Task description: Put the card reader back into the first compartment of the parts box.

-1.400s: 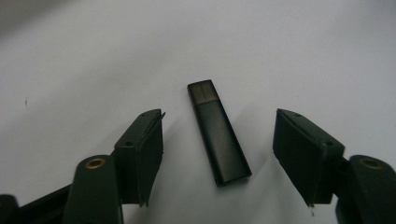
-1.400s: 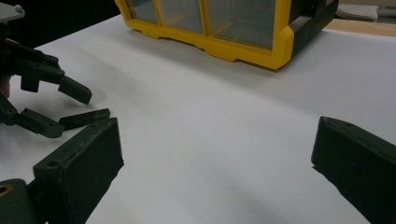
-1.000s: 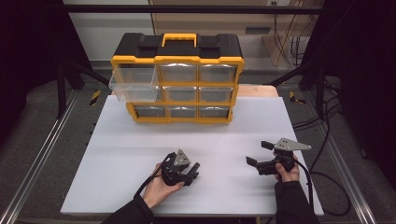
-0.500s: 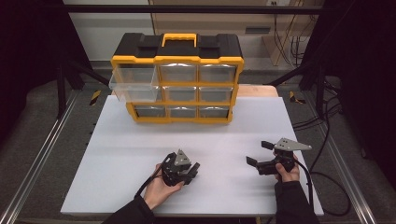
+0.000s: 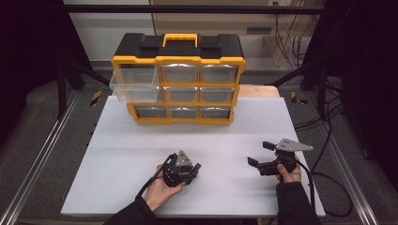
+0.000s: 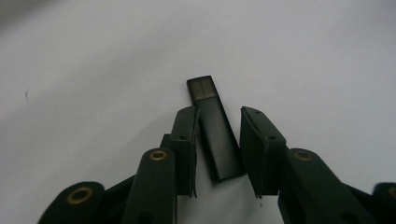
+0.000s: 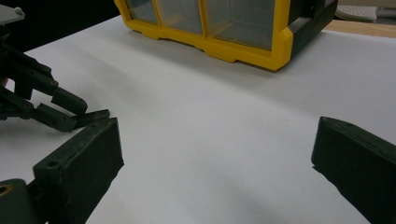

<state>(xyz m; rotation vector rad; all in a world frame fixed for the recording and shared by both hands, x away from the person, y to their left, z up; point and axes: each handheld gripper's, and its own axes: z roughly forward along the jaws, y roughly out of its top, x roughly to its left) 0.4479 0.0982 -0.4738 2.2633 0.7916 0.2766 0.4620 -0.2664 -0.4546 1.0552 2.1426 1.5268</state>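
The left hand-held gripper [image 6: 217, 140] points down at the white bench [image 5: 141, 140]. A flat black stick [image 6: 215, 128] lies on the bench between its jaws. The jaws have just been closing; one pad meets the stick's edge, while a narrow gap remains at the other pad. The right hand-held gripper [image 5: 262, 153] rests well apart from it, jaws spread wide with nothing between them. A yellow drawer organizer [image 5: 178, 79] stands beyond both.

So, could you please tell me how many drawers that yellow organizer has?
9, in three rows of three on the organizer. The top-left drawer is pulled out toward the table; the other eight sit closed. Any on other sides would be hidden.
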